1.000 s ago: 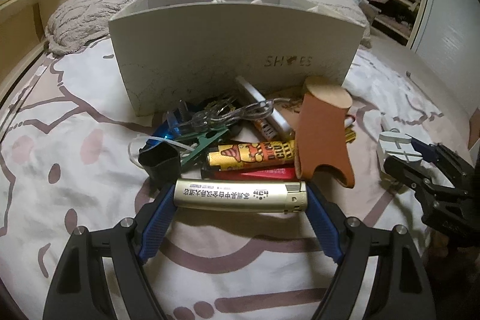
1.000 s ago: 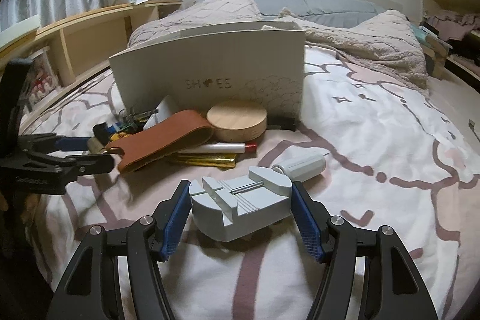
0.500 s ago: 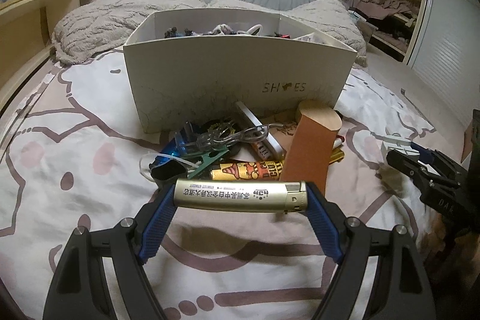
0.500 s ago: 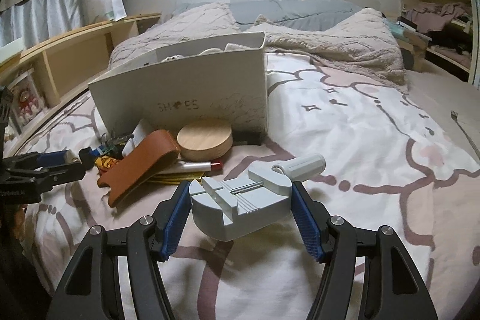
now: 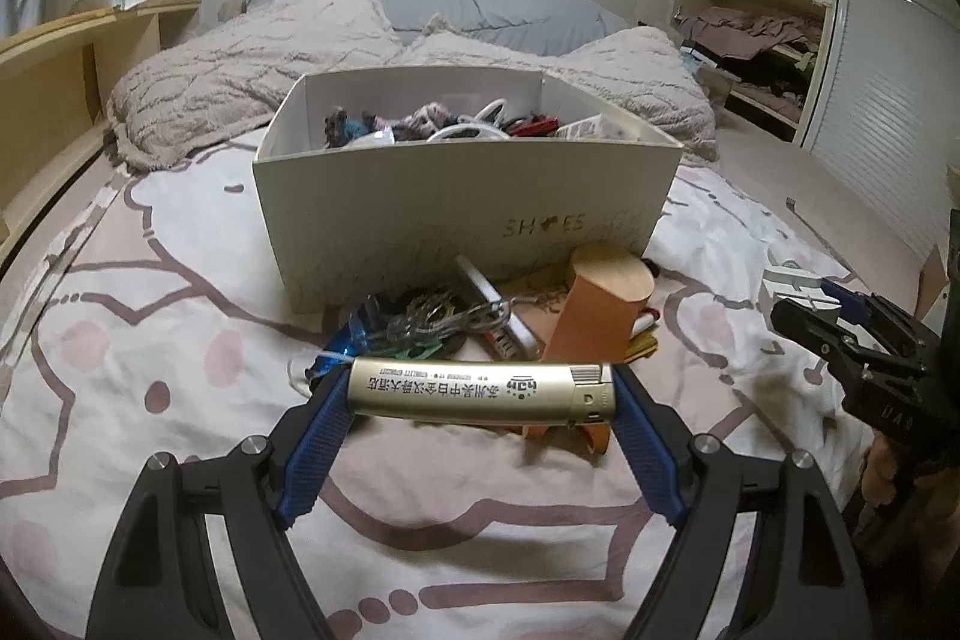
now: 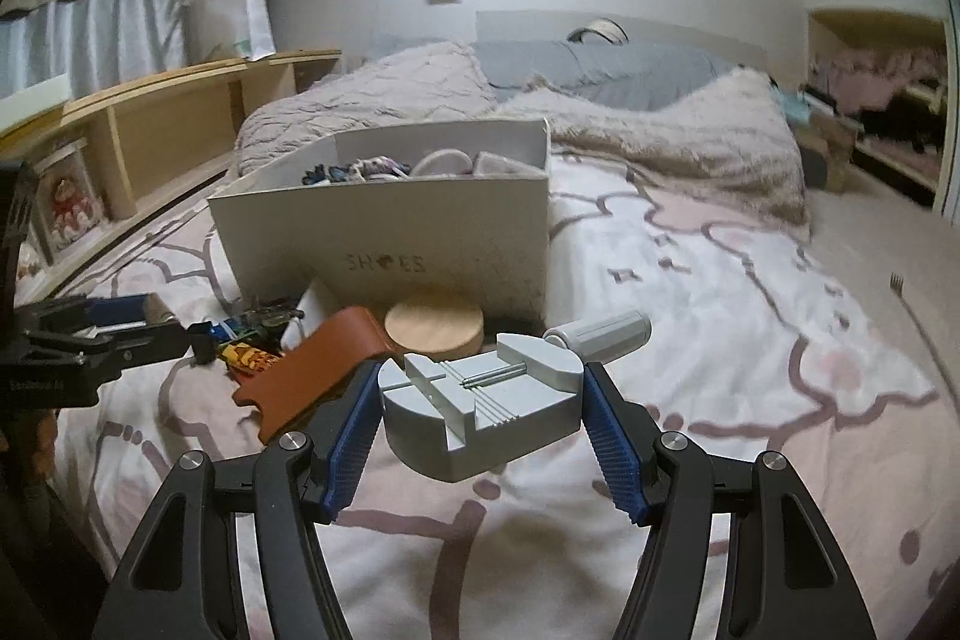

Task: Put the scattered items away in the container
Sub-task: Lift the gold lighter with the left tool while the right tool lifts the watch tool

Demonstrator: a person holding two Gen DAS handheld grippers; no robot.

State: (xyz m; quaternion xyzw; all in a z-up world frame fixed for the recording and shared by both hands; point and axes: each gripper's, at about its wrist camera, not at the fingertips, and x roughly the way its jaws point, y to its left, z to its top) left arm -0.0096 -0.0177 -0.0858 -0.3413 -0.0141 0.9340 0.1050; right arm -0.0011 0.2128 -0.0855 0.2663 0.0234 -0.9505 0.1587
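My left gripper (image 5: 482, 396) is shut on a gold lighter (image 5: 480, 394), gripped end to end and held crosswise above the bedspread. My right gripper (image 6: 483, 400) is shut on a grey plastic block tool (image 6: 480, 409) with a metal pin and a cylinder handle (image 6: 603, 333). Ahead stands the white shoe box (image 5: 468, 214) (image 6: 390, 232), holding several small items. In front of it lies a pile: a brown leather case (image 5: 591, 325) (image 6: 312, 373), a round wooden lid (image 6: 433, 328), a yellow lighter (image 6: 249, 355) and clear clips (image 5: 432, 319). The right gripper (image 5: 810, 301) shows at the right edge of the left wrist view.
The bed carries a pink-and-white patterned spread (image 5: 150, 340). A fluffy beige blanket (image 5: 252, 82) and grey pillows (image 6: 600, 70) lie behind the box. Wooden shelving (image 6: 150, 118) runs along the left. A closet with clothes (image 5: 762, 46) is at the right.
Both grippers have risen with their loads and tilted up. The box's inside and contents now show over its front wall. Neither grip has altered.
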